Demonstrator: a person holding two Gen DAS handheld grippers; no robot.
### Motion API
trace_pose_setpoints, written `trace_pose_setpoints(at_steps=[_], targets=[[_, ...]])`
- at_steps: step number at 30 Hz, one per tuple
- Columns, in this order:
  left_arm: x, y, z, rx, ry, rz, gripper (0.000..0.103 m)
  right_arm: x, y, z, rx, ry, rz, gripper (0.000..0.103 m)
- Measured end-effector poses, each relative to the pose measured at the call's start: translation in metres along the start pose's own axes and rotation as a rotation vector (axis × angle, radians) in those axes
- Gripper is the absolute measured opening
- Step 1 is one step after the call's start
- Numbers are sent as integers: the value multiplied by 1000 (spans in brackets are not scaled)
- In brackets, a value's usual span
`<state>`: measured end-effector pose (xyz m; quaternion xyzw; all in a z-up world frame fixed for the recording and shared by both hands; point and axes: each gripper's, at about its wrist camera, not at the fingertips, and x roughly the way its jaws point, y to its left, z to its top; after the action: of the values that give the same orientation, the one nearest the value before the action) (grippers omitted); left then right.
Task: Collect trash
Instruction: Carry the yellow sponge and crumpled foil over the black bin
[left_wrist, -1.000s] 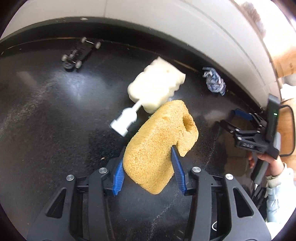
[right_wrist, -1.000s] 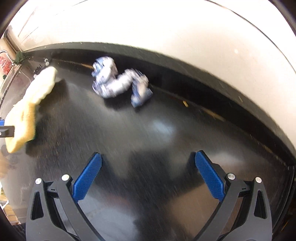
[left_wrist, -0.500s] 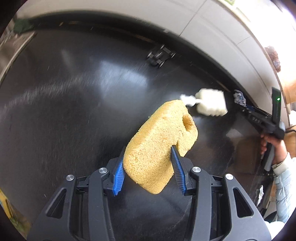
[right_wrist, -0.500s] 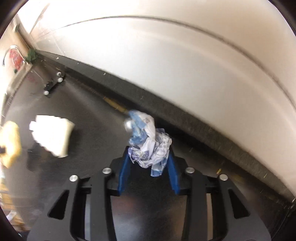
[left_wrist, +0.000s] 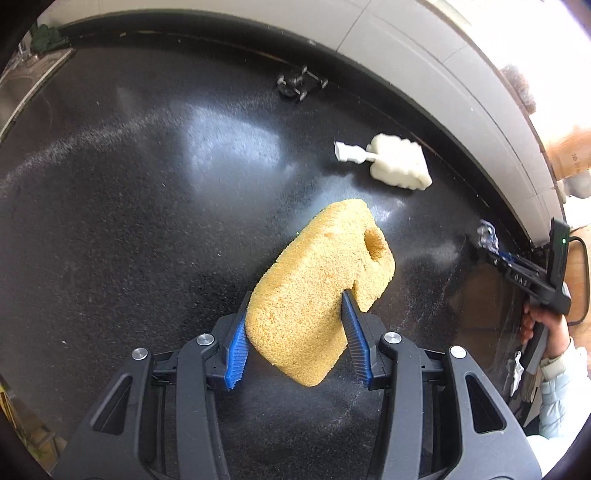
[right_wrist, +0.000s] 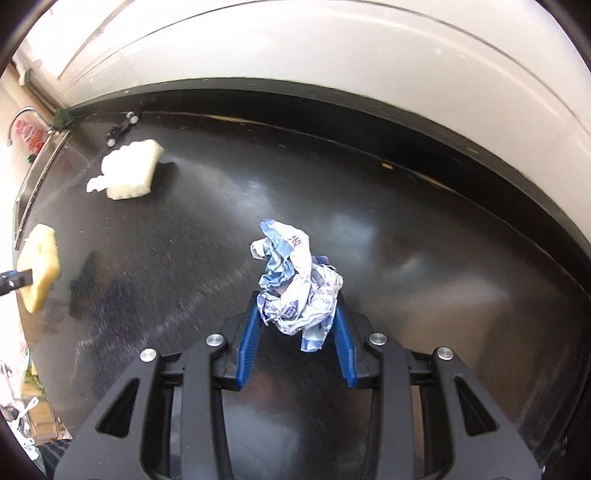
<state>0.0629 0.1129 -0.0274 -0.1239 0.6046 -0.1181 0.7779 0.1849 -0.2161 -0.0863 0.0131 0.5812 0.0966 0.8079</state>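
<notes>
- Left wrist view: left gripper (left_wrist: 295, 332) pinches a yellow sponge (left_wrist: 319, 291) between its blue pads; both pads press into the sponge's lower flanks. The sponge is tilted, its upper end up and to the right, a notch near that end. It hangs above the black countertop (left_wrist: 129, 221), not touching it.
- Same view: a white foam brush head (left_wrist: 399, 162) with a short white handle stub lies flat on the countertop, beyond the sponge and well apart from it. A small toy skateboard (left_wrist: 299, 83) lies near the back edge under the pale wall (left_wrist: 406, 55).
- Same view, far right: a hand (left_wrist: 543, 325) in a pale sleeve holds the right gripper (left_wrist: 491, 245); a bit of crumpled paper shows at its tip.
- Right wrist view: right gripper (right_wrist: 297, 325) is clamped on a crumpled blue-and-white wrapper (right_wrist: 299, 291), which stands up between the blue pads and is clear of the countertop (right_wrist: 406, 240). The jaws have just been closing, with the wrapper between them.
- Same view, left: brush head (right_wrist: 129, 173) on the countertop; sponge (right_wrist: 38, 269) at the left edge, held by a blue-tipped finger (right_wrist: 14, 278) of the left gripper. A sink rim and tap (right_wrist: 22, 118) show at the far left.
</notes>
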Motion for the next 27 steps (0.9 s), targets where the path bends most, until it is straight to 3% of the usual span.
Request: trace_pose_setpoints(at_steps=[7, 16, 22, 27], targets=[[-32, 28, -14, -56, -56, 42, 45, -27, 16, -16, 52, -56, -54, 37], [-81, 99, -61, -206, -120, 122, 45, -32, 75, -7, -16, -106, 16, 37], [-112, 144, -98, -320, -157, 166, 46, -21, 166, 3, -181, -97, 101, 37], [-133, 179, -135, -414, -180, 196, 46, -11, 264, 4, -342, -73, 174, 37]])
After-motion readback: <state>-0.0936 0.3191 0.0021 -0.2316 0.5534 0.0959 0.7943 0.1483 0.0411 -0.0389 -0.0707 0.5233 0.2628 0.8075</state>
